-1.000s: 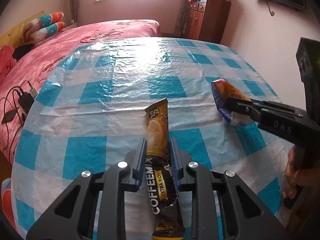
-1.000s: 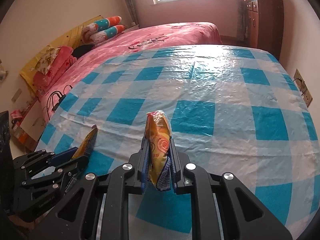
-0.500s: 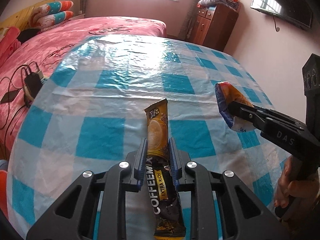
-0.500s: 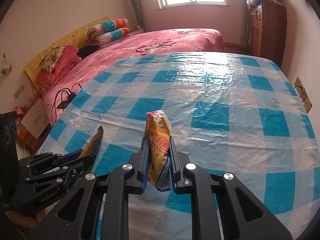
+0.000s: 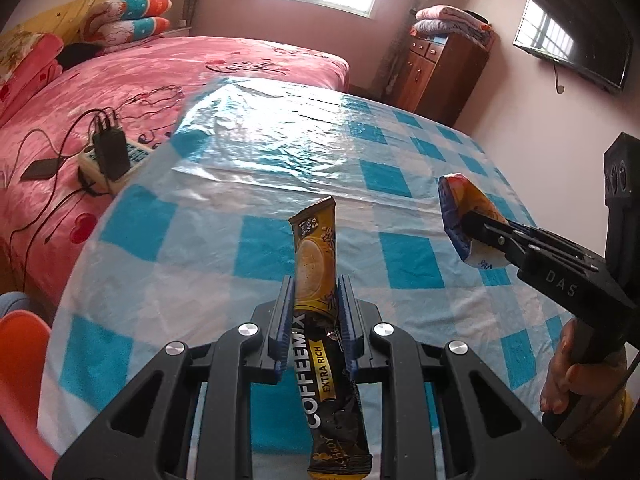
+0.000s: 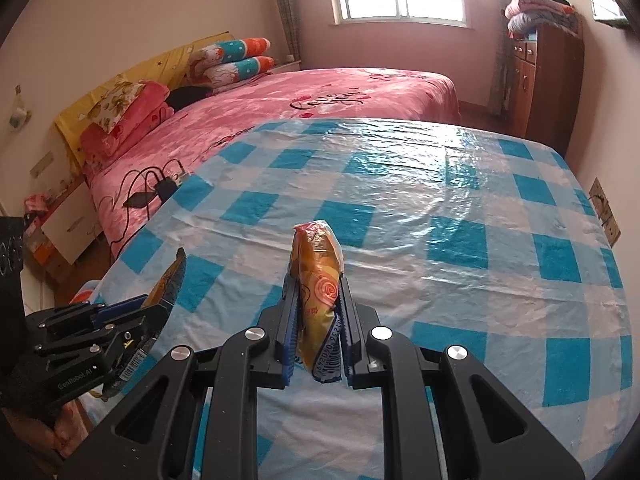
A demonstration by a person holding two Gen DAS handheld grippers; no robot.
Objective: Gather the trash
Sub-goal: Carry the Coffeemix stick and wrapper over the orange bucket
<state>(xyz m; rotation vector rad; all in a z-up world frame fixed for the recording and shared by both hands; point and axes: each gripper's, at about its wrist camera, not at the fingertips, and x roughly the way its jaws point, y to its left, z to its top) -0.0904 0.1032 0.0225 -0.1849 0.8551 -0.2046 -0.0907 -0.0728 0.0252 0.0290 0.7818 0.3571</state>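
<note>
Coffee sachet (image 5: 316, 280): long, flat foil stick, gold at its top and black below, printed "COFFEEMIX EXTRA RICH"; stands at centre frame of the left wrist view, clear of the cloth.
Left gripper (image 5: 315, 300): jaws clamped on the sachet's middle, blue ribbed pads either side.
Snack wrapper (image 6: 318, 276): crinkled orange plastic with a red swirl and a barcoded blue edge; centre frame of the right wrist view.
Right gripper (image 6: 317, 304): black jaws pinched on the wrapper, angled downward.
Hand (image 5: 568, 372): lower right, wrapped round the right gripper's handle.
Tablecloth (image 6: 460, 240): glossy, wrinkled plastic, blue-and-white checks.
Bed (image 6: 320, 100): pink cover, behind the cloth.
Cabinet (image 6: 548, 80): dark wood, upper right.
</note>
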